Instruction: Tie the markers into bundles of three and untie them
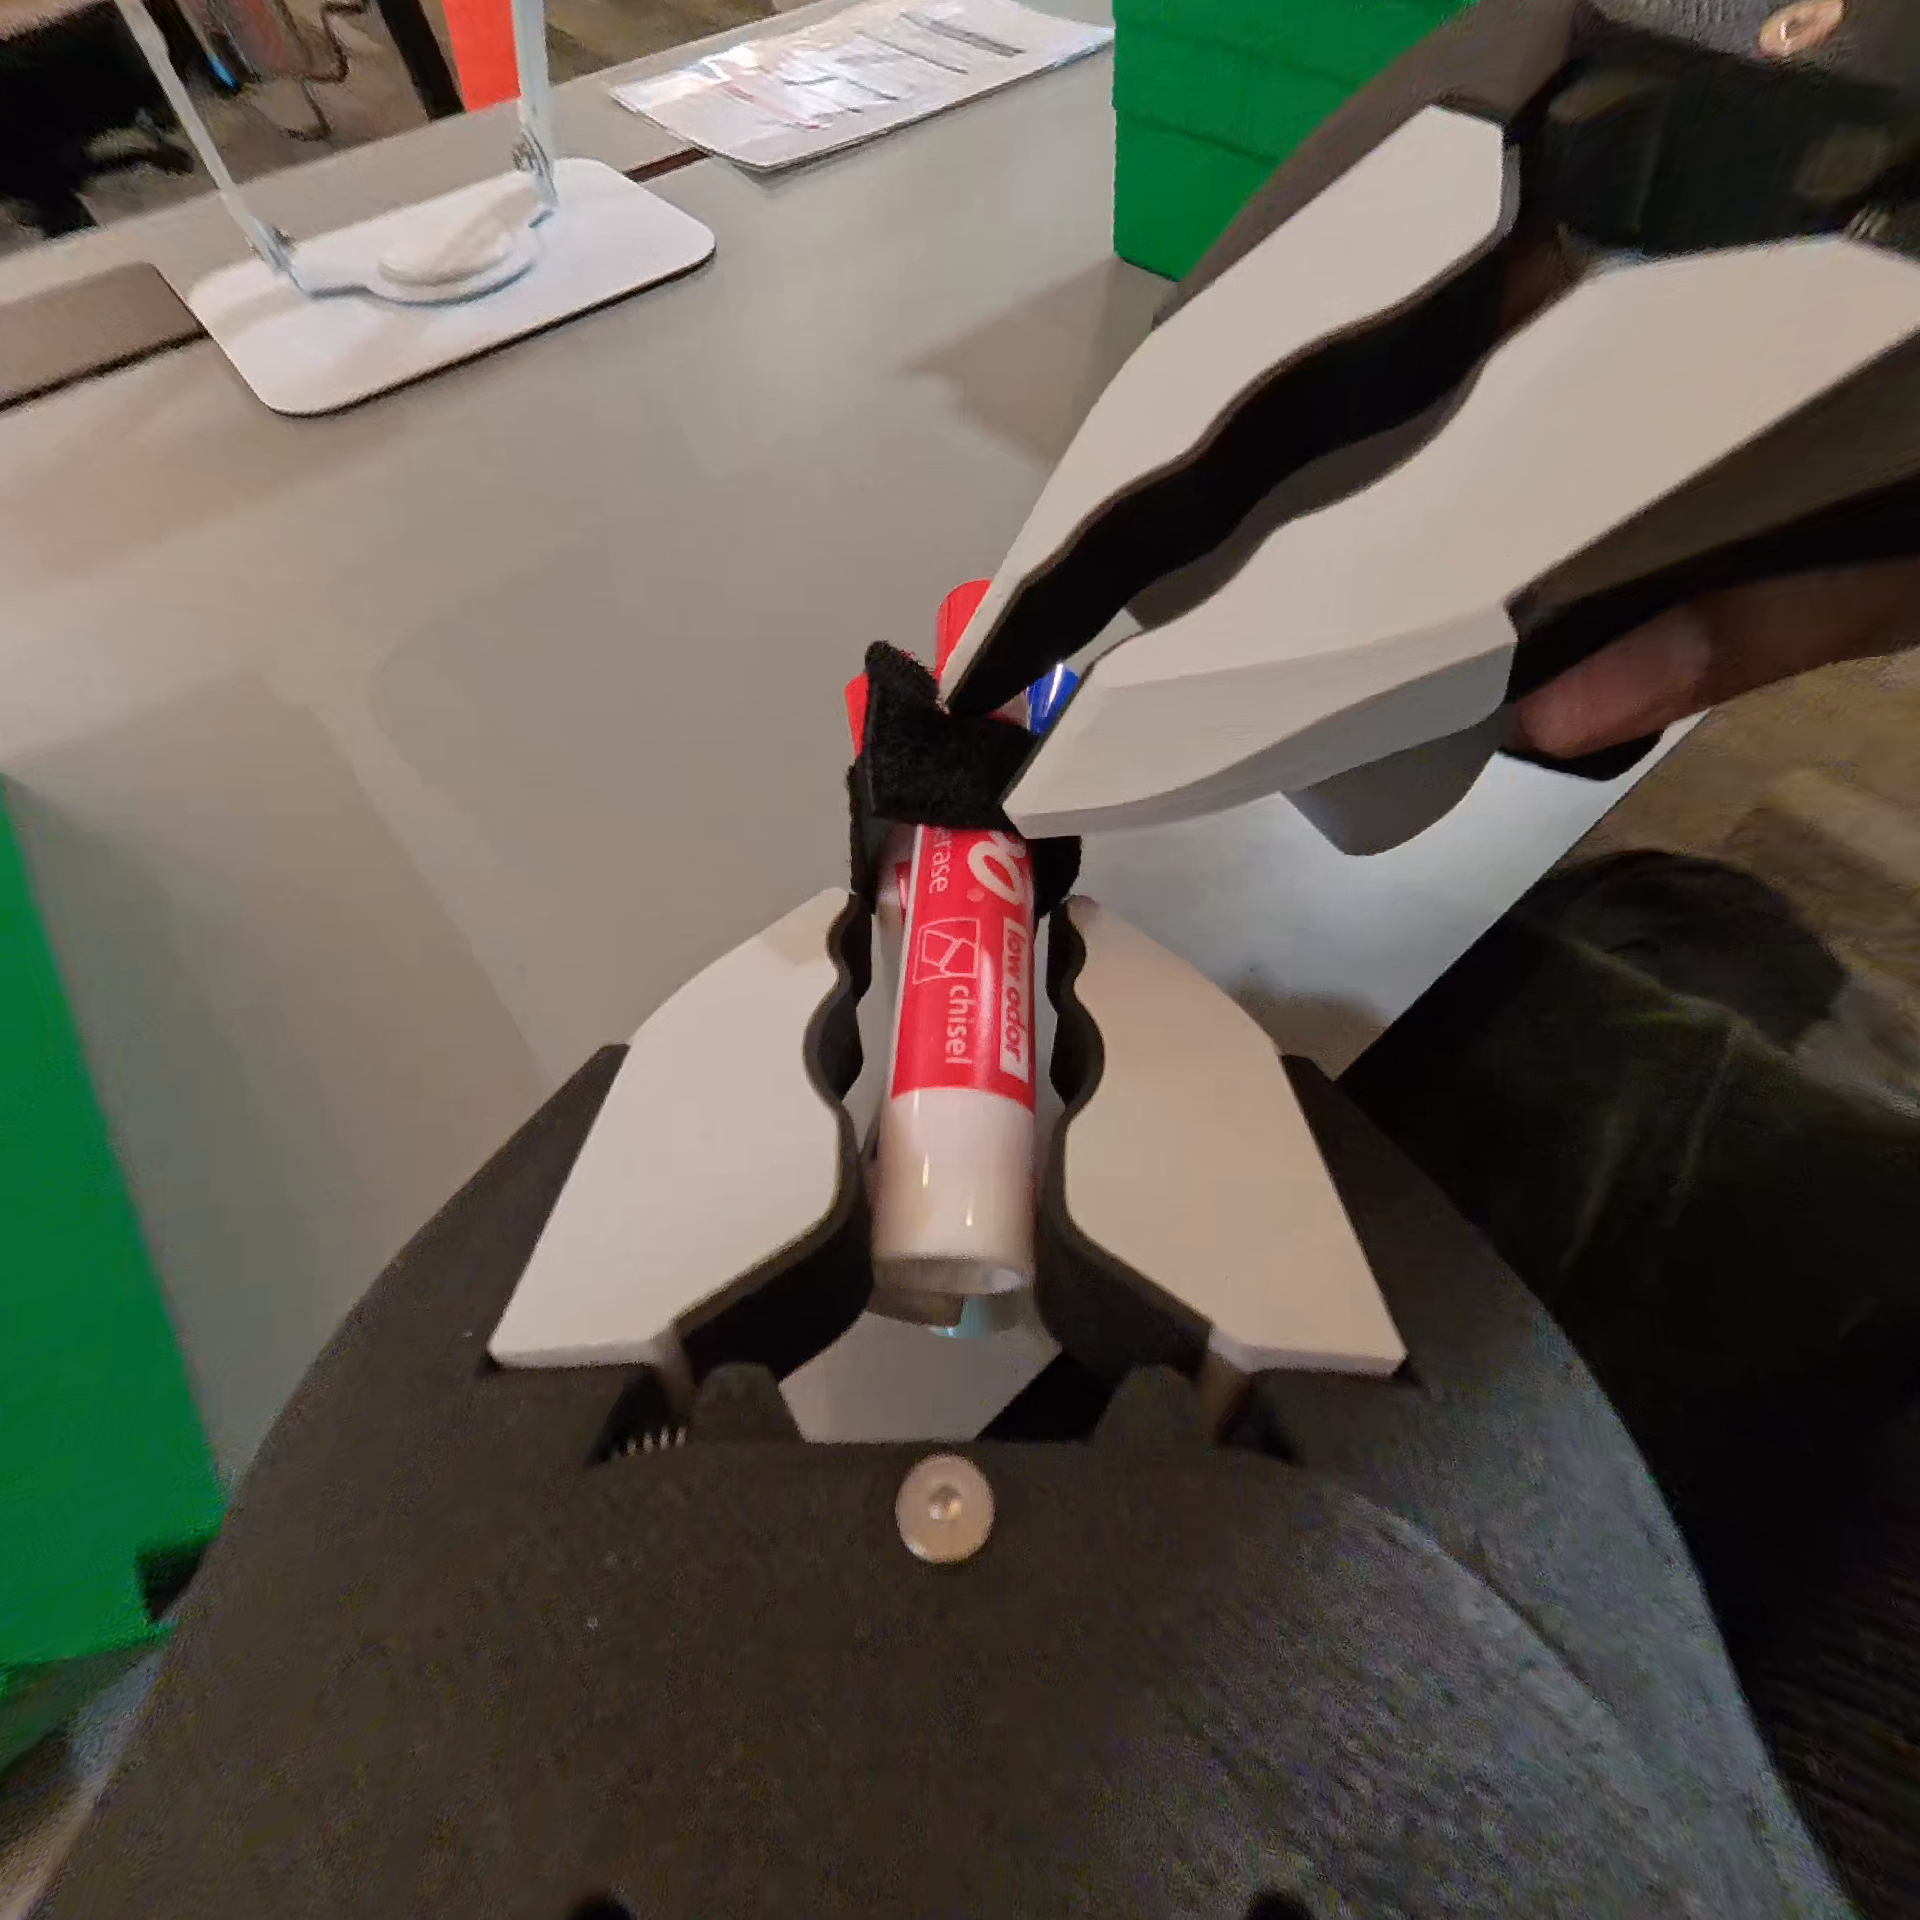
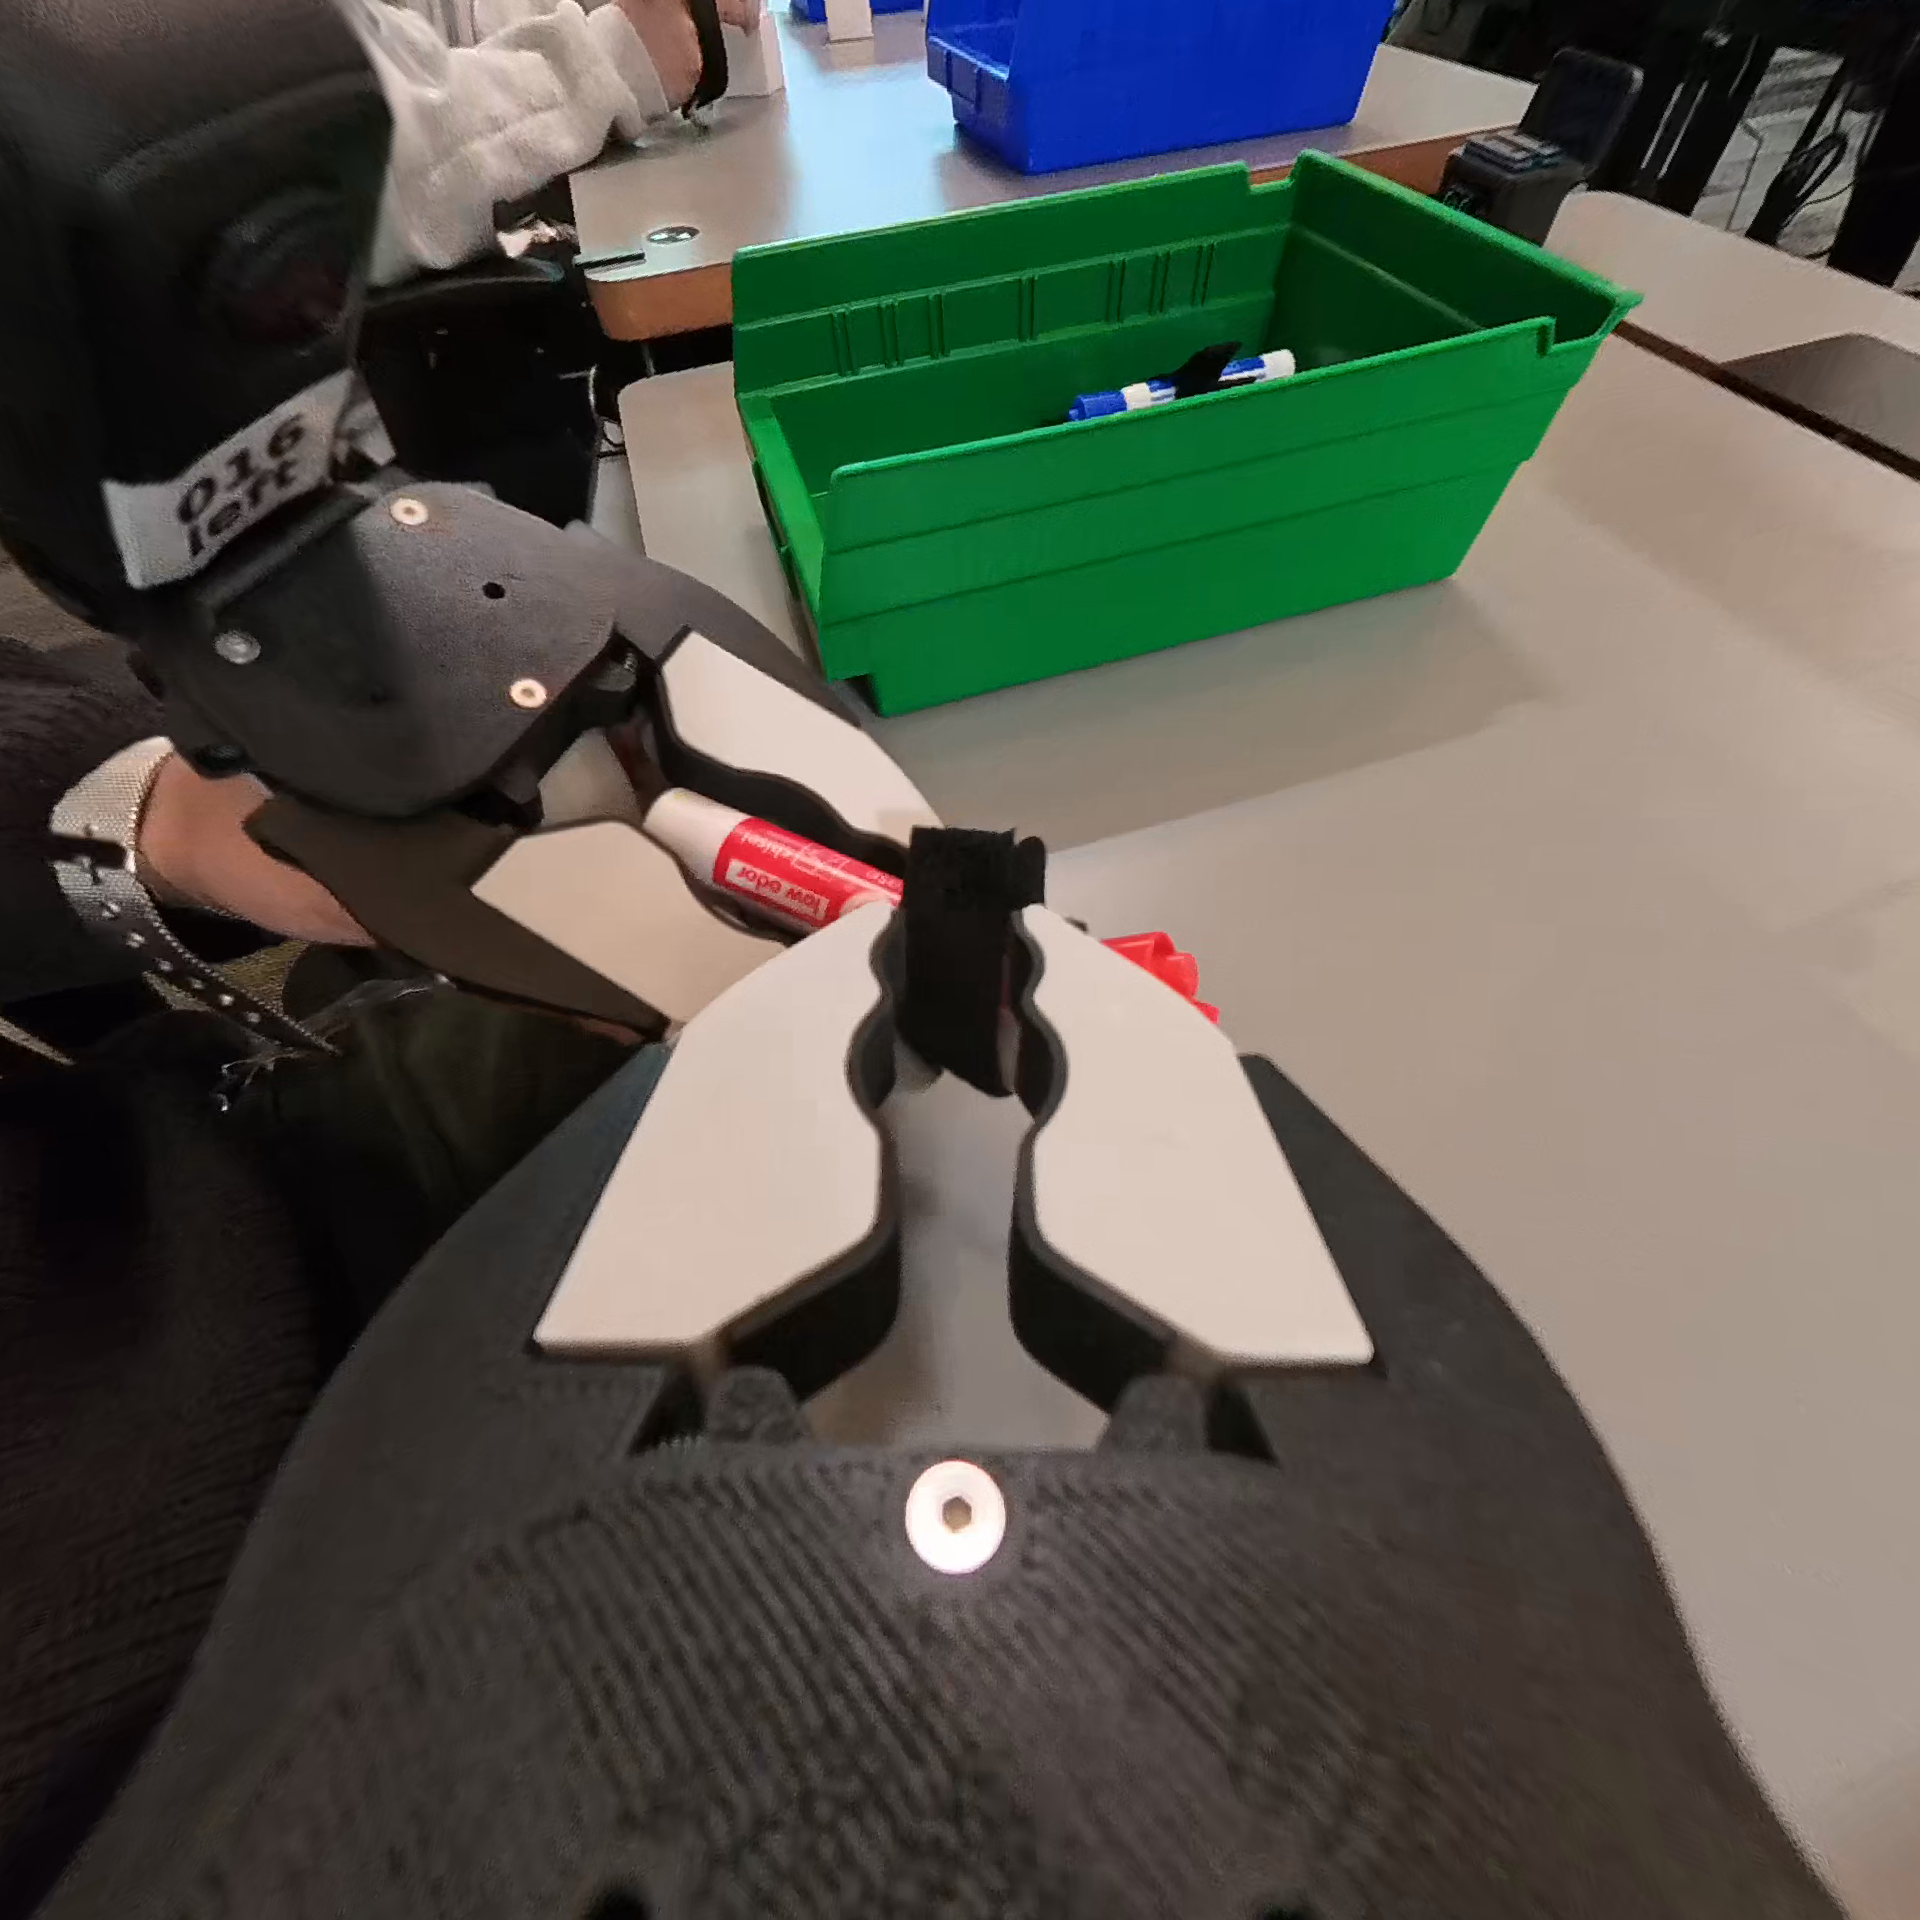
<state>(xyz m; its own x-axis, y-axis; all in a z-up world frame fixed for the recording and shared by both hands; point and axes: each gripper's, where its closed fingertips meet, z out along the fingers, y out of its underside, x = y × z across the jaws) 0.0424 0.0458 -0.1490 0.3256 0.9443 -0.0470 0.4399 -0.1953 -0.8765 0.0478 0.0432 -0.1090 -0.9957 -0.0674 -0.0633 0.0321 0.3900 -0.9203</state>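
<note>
My left gripper (image 1: pixel 956 914) is shut on a bundle of markers; a white marker with a red label (image 1: pixel 961 1039) lies on top, and red caps (image 1: pixel 961 608) and a blue part (image 1: pixel 1049 691) show at the far end. A black hook-and-loop strap (image 1: pixel 925 758) wraps the bundle just past my fingertips. My right gripper (image 1: pixel 987 727) comes in from the upper right and is shut on the strap's loose end. In the right wrist view, my right gripper (image 2: pixel 956 925) pinches the strap (image 2: pixel 961 977); the left gripper (image 2: pixel 831 883) holds the red-labelled marker (image 2: pixel 769 868) from the left, above the table's near edge.
A green bin (image 2: pixel 1143 561) stands on the grey table (image 2: pixel 1558 831) beyond the grippers, holding blue markers (image 2: pixel 1184 379) with a black strap. A blue bin (image 2: pixel 1143 73) and a person's sleeve (image 2: pixel 499 104) are farther back. A white stand base (image 1: pixel 447 281), a paper sheet (image 1: pixel 862 73) and another green bin (image 1: pixel 62 1247) are also near. The tips of both grippers are at nearly the same place.
</note>
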